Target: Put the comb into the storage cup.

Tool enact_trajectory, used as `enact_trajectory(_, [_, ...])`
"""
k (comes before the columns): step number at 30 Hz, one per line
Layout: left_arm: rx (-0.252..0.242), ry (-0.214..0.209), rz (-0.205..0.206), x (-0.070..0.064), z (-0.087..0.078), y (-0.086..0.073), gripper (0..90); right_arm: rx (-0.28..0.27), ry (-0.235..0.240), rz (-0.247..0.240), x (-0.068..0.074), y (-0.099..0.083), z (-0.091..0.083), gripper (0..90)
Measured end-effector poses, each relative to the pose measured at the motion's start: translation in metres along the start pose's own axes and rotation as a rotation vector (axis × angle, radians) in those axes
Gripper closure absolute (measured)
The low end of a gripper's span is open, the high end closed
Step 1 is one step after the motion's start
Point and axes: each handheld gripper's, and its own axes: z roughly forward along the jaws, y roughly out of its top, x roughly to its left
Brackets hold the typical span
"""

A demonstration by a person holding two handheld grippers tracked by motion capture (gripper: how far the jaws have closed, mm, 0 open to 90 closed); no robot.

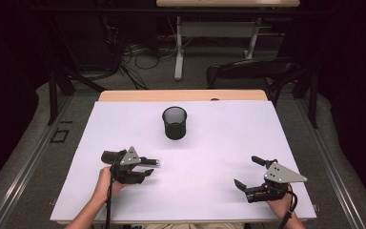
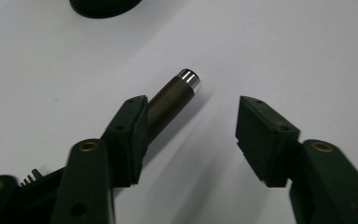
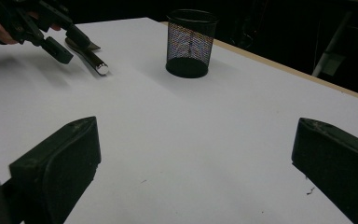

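Note:
A dark brown cylinder with a shiny silver end cap (image 2: 172, 95) lies on the white tabletop (image 1: 209, 148). My left gripper (image 2: 193, 109) is open over it; the cylinder runs under the left jaw, and the other jaw stands well clear of it. From above, the silver cap (image 1: 156, 162) pokes out past the left gripper (image 1: 150, 167). The right gripper view shows the same cylinder (image 3: 93, 60) below the left gripper (image 3: 77, 46). A black mesh cup (image 1: 175, 122) stands upright at the table's middle back. My right gripper (image 1: 247, 171) hovers open at the front right, holding nothing.
The mesh cup's base (image 2: 105, 7) lies just ahead of the left gripper. A bare wooden strip (image 1: 181, 95) edges the table's far side. Behind it stand a dark chair (image 1: 252, 71), desk legs (image 1: 178, 52) and floor cables (image 1: 143, 57).

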Motion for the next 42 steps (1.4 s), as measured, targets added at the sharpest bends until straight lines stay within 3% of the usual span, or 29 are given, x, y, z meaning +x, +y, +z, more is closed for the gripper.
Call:
enact_trajectory(4, [-0.002, -0.011, 0.000, 0.002, -0.004, 0.000, 29.0, 0.002, 0.002, -0.001, 0.000, 0.000, 0.001, 0.7])
enact_trajectory(9, [-0.002, -0.022, 0.032, 0.006, -0.015, 0.004, 16.5, 0.010, 0.002, 0.001, 0.000, 0.000, 0.001, 0.8])
enact_trajectory(11, [-0.006, -0.012, 0.048, 0.007, -0.018, 0.006, 13.9, 0.010, 0.004, 0.000, 0.000, 0.000, 0.001, 0.8])
enact_trajectory(12, [0.016, -0.006, 0.084, 0.009, -0.021, 0.008, 10.7, 0.010, 0.003, 0.001, 0.001, 0.000, 0.002, 0.8])
enact_trajectory(15, [0.043, -0.001, 0.112, 0.009, -0.020, 0.010, 0.1, 0.010, 0.002, 0.001, 0.001, 0.000, 0.002, 0.8])
enact_trajectory(21, [0.070, -0.002, 0.171, 0.014, -0.023, 0.015, 0.1, 0.011, 0.006, 0.002, 0.001, 0.000, 0.002, 0.8])
enact_trajectory(29, [0.127, 0.009, 0.294, 0.026, -0.029, 0.027, 0.5, 0.012, 0.011, 0.004, 0.002, 0.000, 0.003, 0.8])
enact_trajectory(36, [0.185, -0.015, 0.369, 0.039, -0.028, 0.036, 0.0, 0.013, 0.014, 0.004, 0.002, 0.000, 0.003, 0.8])
enact_trajectory(42, [0.227, -0.051, 0.409, 0.047, -0.022, 0.039, 0.9, 0.014, 0.017, 0.004, 0.001, 0.000, 0.003, 0.8])
